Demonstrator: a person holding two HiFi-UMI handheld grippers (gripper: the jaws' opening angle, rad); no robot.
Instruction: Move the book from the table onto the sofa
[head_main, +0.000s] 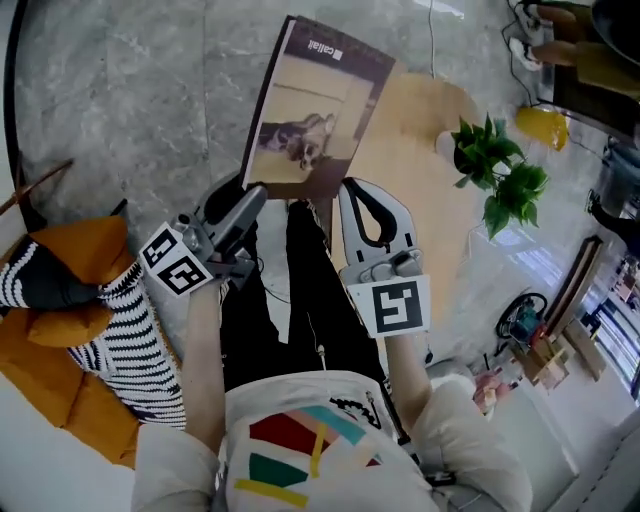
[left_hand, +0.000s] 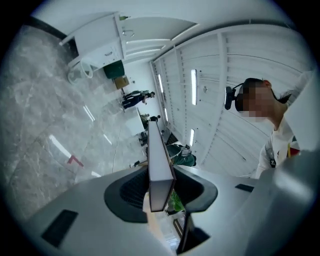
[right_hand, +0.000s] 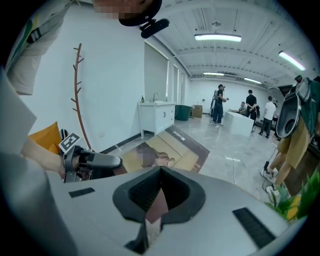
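Over the person's legs, head view: book (head_main: 315, 110) held up in the air, cover towards the camera, lower edge nearest the person. Left gripper (head_main: 260, 192) has the lower left corner, right gripper (head_main: 348, 188) the lower edge further right. Wooden table (head_main: 425, 120) lies to the book's right, partly behind it. A potted plant (head_main: 500, 170) stands at the table's far right rim. Sofa (head_main: 30, 455) sits at lower left, well apart from the book. An orange cushion (head_main: 90, 245) and a striped pillow (head_main: 135, 335) lie on the sofa.

Left gripper view: book (left_hand: 159, 160) seen edge-on, running straight out from the gripper (left_hand: 160, 197). Dark pads press on both covers; jaws partly closed, clamped on the book's thickness. Grey marble floor (left_hand: 45, 125) fills the left of the frame.

Right gripper view: jaws of the gripper (right_hand: 159, 200) nearly together, pinching a corner of the book (right_hand: 172, 150). The rest of the cover spreads out beyond the pads. Left gripper (right_hand: 100, 161) reaches the book's edge from the left, its marker cube (right_hand: 70, 143) facing the camera. White cabinet (right_hand: 156, 116) stands against the far wall, with several people (right_hand: 219, 102) further back.
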